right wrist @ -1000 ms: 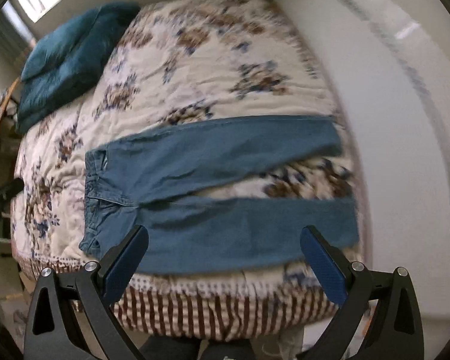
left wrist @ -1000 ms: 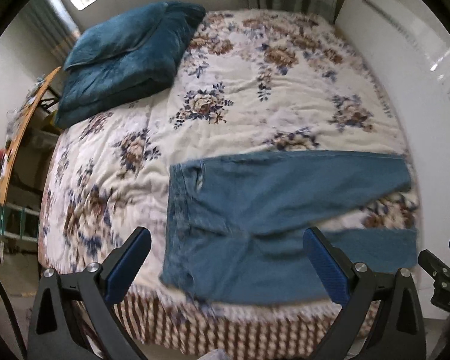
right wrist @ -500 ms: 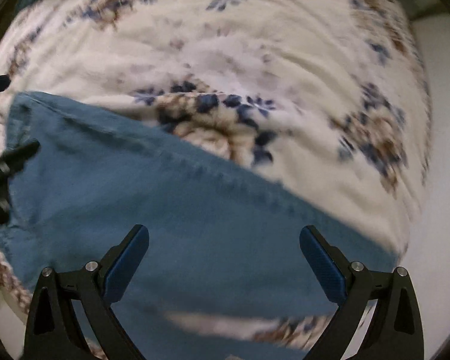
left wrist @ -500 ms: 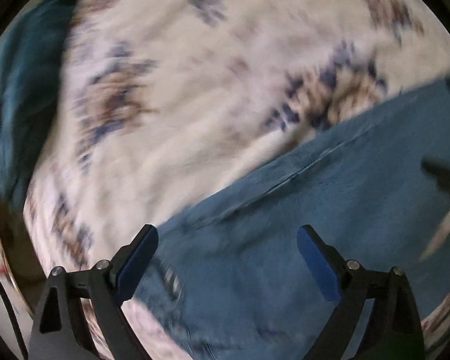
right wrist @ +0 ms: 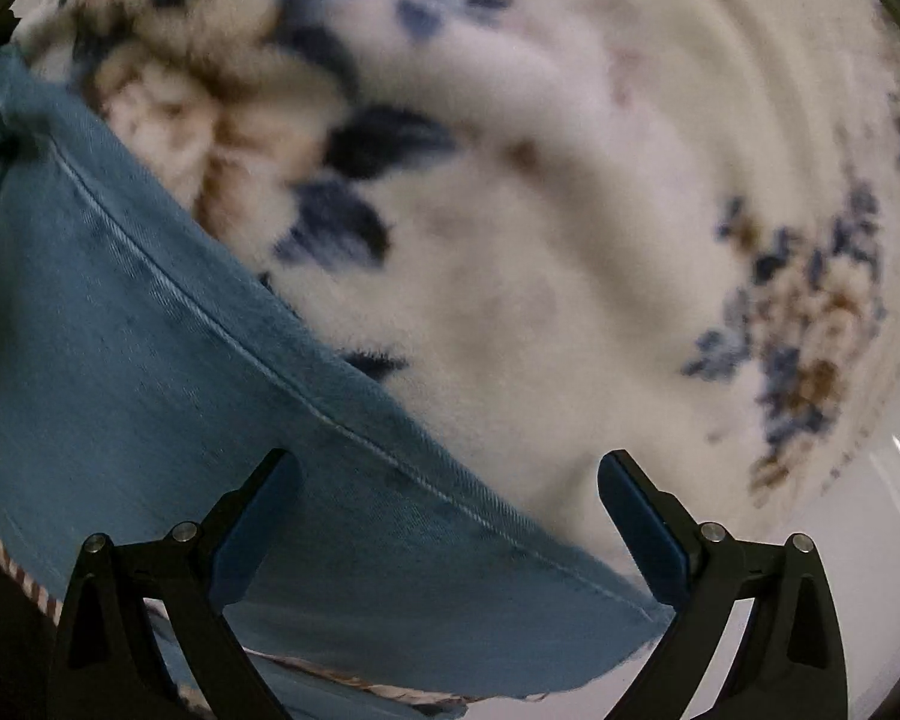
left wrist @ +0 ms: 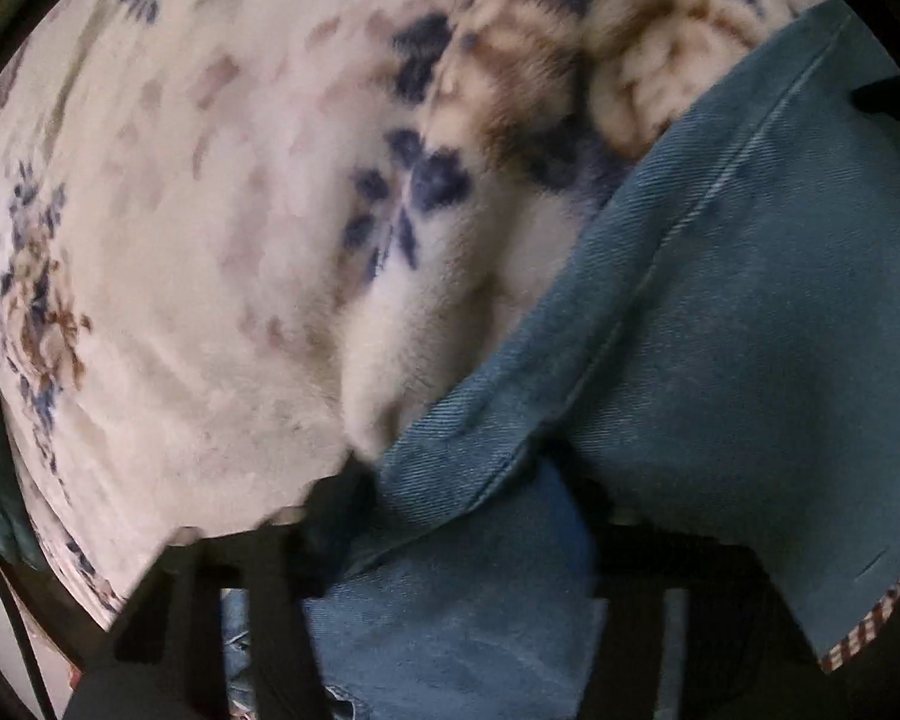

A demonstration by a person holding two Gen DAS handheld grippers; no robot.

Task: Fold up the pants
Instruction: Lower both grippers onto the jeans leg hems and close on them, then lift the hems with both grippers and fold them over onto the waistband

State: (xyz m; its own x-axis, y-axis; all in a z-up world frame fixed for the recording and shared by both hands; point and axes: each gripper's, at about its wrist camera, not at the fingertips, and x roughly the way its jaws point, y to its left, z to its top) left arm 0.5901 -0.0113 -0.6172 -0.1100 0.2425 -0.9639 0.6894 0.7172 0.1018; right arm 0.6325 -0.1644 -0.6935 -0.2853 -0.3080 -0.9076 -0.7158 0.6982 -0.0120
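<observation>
Fingers [left wrist: 330,516] pinch bunched blue denim pants [left wrist: 750,330] at the waistband.

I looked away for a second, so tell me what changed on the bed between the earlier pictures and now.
Both grippers dropped from a high view of the whole bed to the far edge of the jeans. The left gripper has been closing and now pinches the denim at the waist end. The right gripper has been closing too, but stands open astride the leg's hem end. The jeans lie spread on the floral blanket as before.
</observation>
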